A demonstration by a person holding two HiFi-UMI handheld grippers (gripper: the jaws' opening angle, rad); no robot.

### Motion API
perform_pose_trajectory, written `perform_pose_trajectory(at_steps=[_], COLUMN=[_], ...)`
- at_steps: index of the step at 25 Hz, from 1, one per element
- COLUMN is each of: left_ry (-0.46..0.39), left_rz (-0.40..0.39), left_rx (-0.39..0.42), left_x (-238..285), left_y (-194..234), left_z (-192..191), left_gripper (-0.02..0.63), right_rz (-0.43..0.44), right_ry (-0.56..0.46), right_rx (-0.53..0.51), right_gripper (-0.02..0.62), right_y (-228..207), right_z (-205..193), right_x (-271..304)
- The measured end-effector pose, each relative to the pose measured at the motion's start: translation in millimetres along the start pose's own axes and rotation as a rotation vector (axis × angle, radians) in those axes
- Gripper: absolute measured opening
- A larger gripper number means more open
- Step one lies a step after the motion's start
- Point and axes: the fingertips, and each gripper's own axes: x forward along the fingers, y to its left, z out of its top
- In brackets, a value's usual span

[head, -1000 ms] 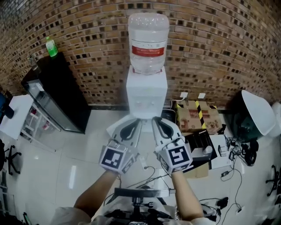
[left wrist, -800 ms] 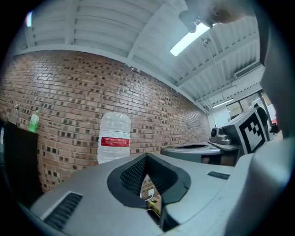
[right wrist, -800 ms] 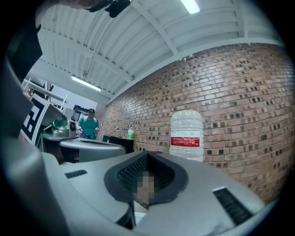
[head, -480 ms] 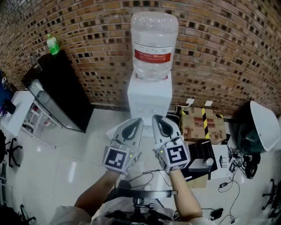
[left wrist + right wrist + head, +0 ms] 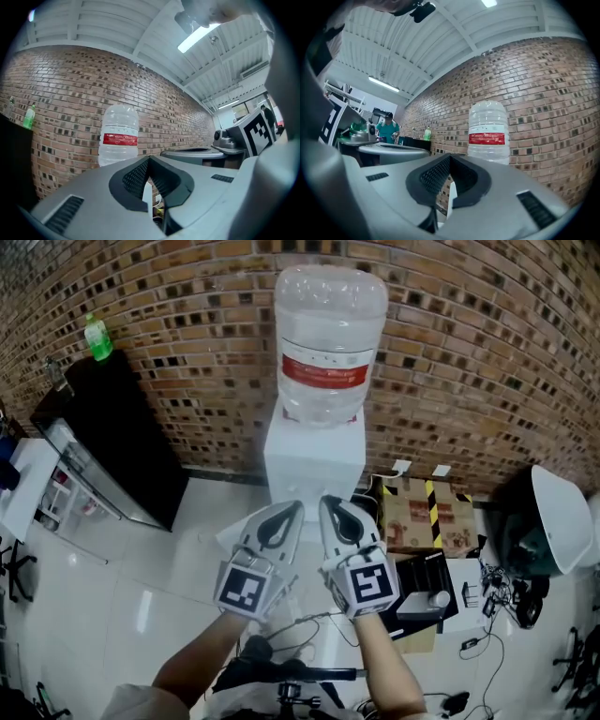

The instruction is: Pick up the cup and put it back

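No cup shows in any view. A white water dispenser (image 5: 314, 456) carrying a big clear bottle (image 5: 326, 343) with a red label stands against the brick wall. Side by side in front of it, both hand-held grippers point at its base. My left gripper (image 5: 292, 506) is shut with nothing in it, and my right gripper (image 5: 328, 500) is shut and empty as well. In the left gripper view the closed jaws (image 5: 149, 158) sit below the bottle (image 5: 119, 136). The right gripper view shows the same bottle (image 5: 488, 133) above its closed jaws (image 5: 450, 155).
A black cabinet (image 5: 112, 427) with a green bottle (image 5: 96, 337) on top stands left of the dispenser. A cardboard box (image 5: 427, 512), a dark bin with a white lid (image 5: 548, 521) and floor cables lie to the right. A person in teal (image 5: 387, 129) stands far off.
The dispenser has come closer and looms larger in the head view. Both grippers stay shut, side by side, and have shifted slightly toward its base.
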Motion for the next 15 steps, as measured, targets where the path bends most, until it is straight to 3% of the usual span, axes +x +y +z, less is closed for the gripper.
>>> perform_pose_trajectory(at_steps=[8, 15], left_ry=[-0.012, -0.02], left_rz=[0.025, 0.014], left_rx=[0.02, 0.029], left_x=[15.3, 25.9], left_y=[3.5, 33.4], left_z=[-31.9, -85.9], left_gripper=[0.003, 0.003], right_rz=[-0.004, -0.056], right_ry=[0.013, 0.028], right_rx=[0.005, -0.007], right_gripper=[0.005, 0.005], right_y=[-9.4, -15.9], right_z=[-39.7, -96.8], right_x=[12.4, 40.3])
